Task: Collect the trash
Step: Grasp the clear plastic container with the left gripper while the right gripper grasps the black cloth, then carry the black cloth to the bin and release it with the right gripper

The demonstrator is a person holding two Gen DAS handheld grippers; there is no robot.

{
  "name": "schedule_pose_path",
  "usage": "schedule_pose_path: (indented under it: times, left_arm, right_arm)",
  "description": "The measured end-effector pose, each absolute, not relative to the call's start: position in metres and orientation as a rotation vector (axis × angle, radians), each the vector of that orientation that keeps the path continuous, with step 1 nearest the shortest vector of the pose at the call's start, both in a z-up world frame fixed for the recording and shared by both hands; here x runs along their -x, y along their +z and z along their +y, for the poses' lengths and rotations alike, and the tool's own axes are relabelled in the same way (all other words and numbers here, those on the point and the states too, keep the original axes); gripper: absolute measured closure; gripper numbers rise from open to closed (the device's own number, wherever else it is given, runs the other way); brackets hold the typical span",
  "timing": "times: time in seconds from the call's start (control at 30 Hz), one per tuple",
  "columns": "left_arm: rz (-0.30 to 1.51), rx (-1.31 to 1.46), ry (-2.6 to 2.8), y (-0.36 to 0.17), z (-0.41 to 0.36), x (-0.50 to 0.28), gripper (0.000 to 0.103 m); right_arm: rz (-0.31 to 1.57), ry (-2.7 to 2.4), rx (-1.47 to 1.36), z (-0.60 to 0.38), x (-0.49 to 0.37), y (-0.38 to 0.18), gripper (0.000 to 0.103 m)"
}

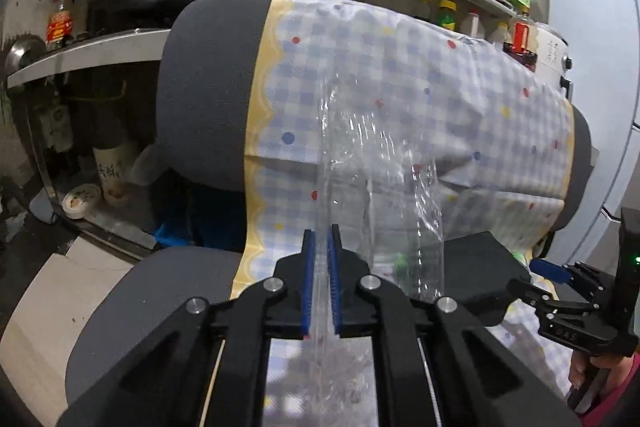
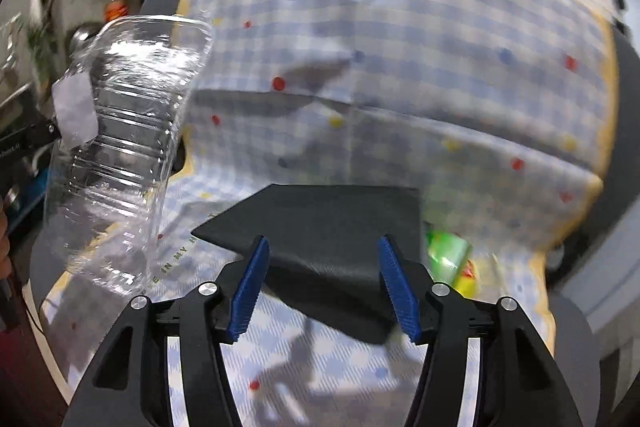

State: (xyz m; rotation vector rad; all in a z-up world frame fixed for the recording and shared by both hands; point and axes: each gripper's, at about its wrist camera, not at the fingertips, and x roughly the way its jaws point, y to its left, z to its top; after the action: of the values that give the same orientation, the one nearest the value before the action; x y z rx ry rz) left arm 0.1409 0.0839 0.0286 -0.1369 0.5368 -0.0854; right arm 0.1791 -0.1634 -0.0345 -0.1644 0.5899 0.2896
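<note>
A grey fabric office chair (image 1: 204, 75) wears a blue-checked cloth with coloured dots (image 1: 400, 75). On its seat, a flat black leather-like piece (image 2: 332, 239) lies beside a green crumpled wrapper (image 2: 448, 255) on its right. The left tool (image 1: 320, 283) pinches a clear ribbed plastic container (image 2: 120, 147), lifted off the seat at left. The right tool (image 2: 324, 287) hangs spread wide over the black piece.

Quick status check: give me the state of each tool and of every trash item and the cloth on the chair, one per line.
Left tool: shut on the clear plastic container.
Clear plastic container: lifted off the chair, empty, hanging tilted.
Right tool: open, holding nothing, over the black sheet.
Black sheet: lying flat on the cloth.
Green packet: lying on the cloth beside the black sheet, crumpled.
Checked cloth: draped over the chair, creased.
</note>
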Motion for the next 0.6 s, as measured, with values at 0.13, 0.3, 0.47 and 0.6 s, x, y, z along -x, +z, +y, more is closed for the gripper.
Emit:
schedule_pose_path:
  times: [0.13,0.3,0.47,0.6]
  left_arm:
    - [0.549,0.149,-0.076,0.022,0.088,-0.146,0.098]
    - [0.545,0.173,-0.076,0.017,0.092,-0.145,0.098]
    - [0.525,0.171,-0.052,0.019,0.092,-0.137,0.098]
    - [0.483,0.17,0.002,0.03,0.098,-0.12,0.098]
  right_arm:
    - [0.616,0.357,0.34,-0.14,-0.186,-0.043,0.037]
    - [0.624,0.342,0.564,-0.118,-0.186,-0.064,0.039]
    - [0.612,0.291,0.595,-0.116,-0.189,-0.072,0.068]
    - [0.546,0.337,0.447,-0.13,-0.166,-0.045,0.091]
